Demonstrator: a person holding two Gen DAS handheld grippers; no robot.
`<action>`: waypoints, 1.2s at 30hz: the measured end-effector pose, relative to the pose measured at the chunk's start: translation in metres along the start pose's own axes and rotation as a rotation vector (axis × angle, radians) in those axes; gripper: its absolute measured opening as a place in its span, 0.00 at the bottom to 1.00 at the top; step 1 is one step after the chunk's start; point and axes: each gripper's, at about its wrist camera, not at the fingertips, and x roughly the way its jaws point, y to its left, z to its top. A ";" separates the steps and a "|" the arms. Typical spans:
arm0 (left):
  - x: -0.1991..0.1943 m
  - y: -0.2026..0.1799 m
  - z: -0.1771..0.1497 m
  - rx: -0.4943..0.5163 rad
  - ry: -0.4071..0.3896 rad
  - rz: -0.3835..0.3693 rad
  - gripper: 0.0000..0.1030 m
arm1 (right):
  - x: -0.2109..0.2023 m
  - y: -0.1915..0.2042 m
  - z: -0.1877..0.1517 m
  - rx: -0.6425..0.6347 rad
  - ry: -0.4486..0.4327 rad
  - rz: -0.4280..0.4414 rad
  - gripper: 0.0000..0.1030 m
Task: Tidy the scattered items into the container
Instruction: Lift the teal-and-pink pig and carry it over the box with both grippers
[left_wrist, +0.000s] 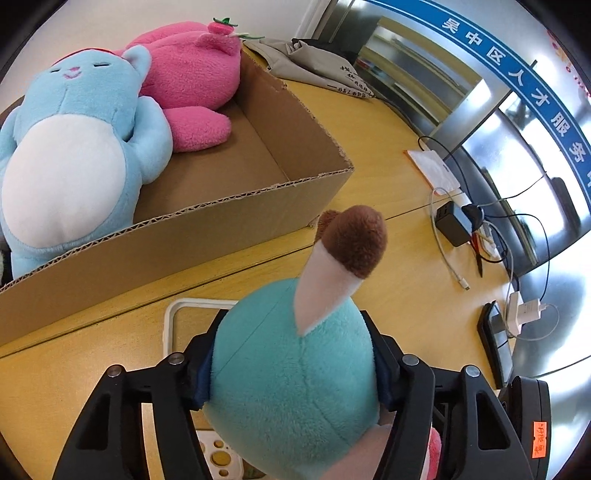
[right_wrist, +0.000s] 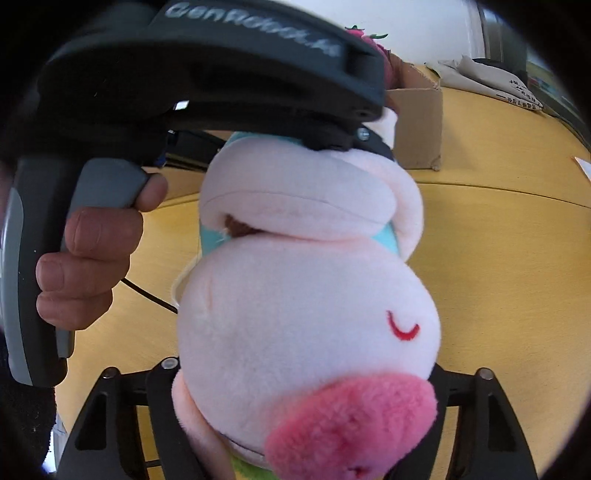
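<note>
Plush toys, one blue (left_wrist: 70, 147) and one pink (left_wrist: 188, 81), are already lying in the cardboard box (left_wrist: 236, 206). A teal-and-pink plush pig (left_wrist: 295, 384) is being clamped by the left gripper (left_wrist: 295, 373) and right gripper (right_wrist: 306, 402), still outside.

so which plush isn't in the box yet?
The teal plush with pale face and pink snout, pinched by both the left claw and right claw; blue plush and pink plush lie in the cardboard box.

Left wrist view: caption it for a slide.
Left tool grips a teal plush toy beside a cardboard box holding two stuffed animals.
</note>
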 end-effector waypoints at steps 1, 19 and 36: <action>-0.006 -0.002 -0.001 0.006 -0.013 -0.006 0.66 | -0.004 0.002 -0.001 -0.003 -0.010 -0.004 0.67; -0.119 -0.021 0.103 0.142 -0.303 0.078 0.67 | -0.060 0.033 0.113 -0.154 -0.268 -0.003 0.66; -0.024 0.041 0.211 0.046 -0.179 0.104 0.70 | 0.031 -0.019 0.216 -0.139 -0.191 0.000 0.67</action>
